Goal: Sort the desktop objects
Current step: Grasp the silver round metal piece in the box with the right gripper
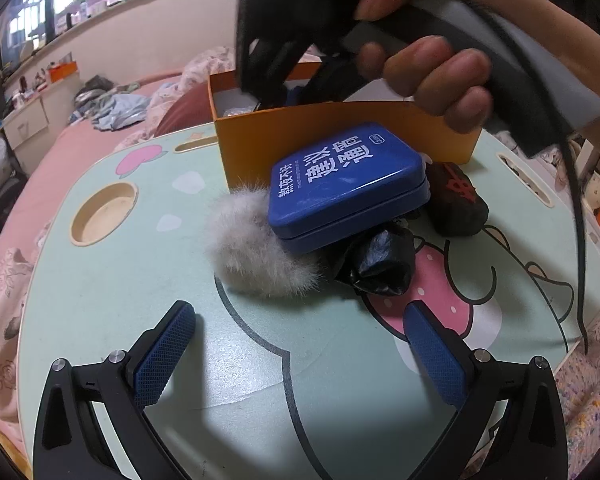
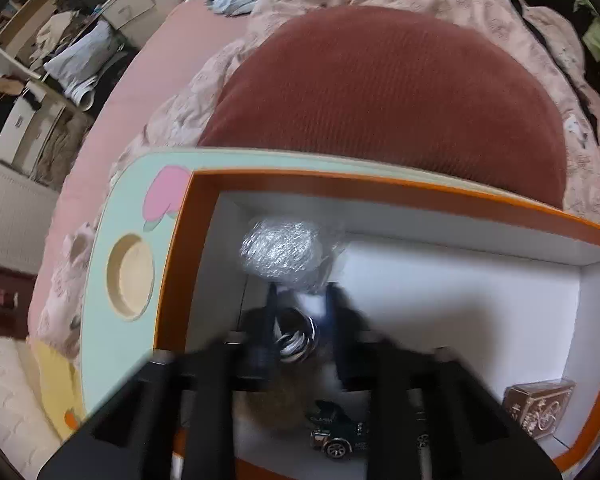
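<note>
Approx half done: toy car (image 2: 338,436), foil ball (image 2: 278,250) etc in orange cardboard box (image 1: 340,128); blue metal tin (image 1: 348,184), grey fur pompom (image 1: 256,256), black bag (image 1: 380,264), dark pouch (image 1: 456,200) left on mint worktop (image 1: 140,280). Left gripper (image 1: 300,344) fingers apart, empty. Right gripper (image 2: 300,320) over box, fingers near together around a ringed item, blurred; grip can't tell.

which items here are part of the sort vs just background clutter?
Part of the job:
- orange box
- blue tin
- grey fur ball
- black bag
- black pouch with red print
- toy car, already in the box
- foil ball, also in the box

Lying about:
- red cushion
- clothes on the bed
</note>
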### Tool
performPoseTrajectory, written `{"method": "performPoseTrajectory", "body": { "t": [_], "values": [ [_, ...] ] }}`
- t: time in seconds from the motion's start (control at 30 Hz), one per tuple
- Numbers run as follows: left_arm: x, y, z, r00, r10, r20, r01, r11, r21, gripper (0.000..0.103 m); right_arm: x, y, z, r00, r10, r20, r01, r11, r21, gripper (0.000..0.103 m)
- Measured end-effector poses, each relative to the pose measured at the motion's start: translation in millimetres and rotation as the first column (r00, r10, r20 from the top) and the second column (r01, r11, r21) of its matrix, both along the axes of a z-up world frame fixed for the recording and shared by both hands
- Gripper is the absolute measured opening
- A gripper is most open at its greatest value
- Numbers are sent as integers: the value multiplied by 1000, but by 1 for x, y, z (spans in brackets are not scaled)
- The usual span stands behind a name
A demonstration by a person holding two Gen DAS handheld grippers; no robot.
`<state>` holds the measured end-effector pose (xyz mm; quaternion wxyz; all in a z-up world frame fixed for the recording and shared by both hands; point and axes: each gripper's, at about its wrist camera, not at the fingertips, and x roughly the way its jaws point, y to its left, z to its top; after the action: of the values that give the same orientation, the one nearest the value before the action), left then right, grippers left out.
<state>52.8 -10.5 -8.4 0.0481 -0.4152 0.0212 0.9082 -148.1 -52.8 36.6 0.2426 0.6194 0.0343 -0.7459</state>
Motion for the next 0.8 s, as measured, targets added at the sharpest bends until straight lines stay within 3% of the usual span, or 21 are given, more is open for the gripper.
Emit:
{"method": "performPoseTrajectory", "body": {
  "t": [0.23,0.4,0.5,0.57,0.7,0.8],
  "values": [
    [1,-1,0,1000,1,0,-1,1000,0,103,10,46,42,995,-50,-86,38,990,-139,1],
    [1,0,0,1000,1,0,-1,1000,0,103,13,51,59,985,-54,-166,31,990,-136,2],
    [1,0,1,1000,1,-1,-1,1000,0,103,5,40,35,999,-34,-23,33,997,-65,43],
    [1,0,0,1000,1,-1,-1,1000,0,103,8,37,22,999,-22,39,25,998,-65,45],
    [2,0,1,1000,2,-1,-2,1000,1,103,9,30,4,997,-17,72,18,1000,-15,44],
    [2,0,1,1000,1,-2,-1,1000,1,103,3,29,-7,996,-41,75,41,999,-1,29]
  ]
}}
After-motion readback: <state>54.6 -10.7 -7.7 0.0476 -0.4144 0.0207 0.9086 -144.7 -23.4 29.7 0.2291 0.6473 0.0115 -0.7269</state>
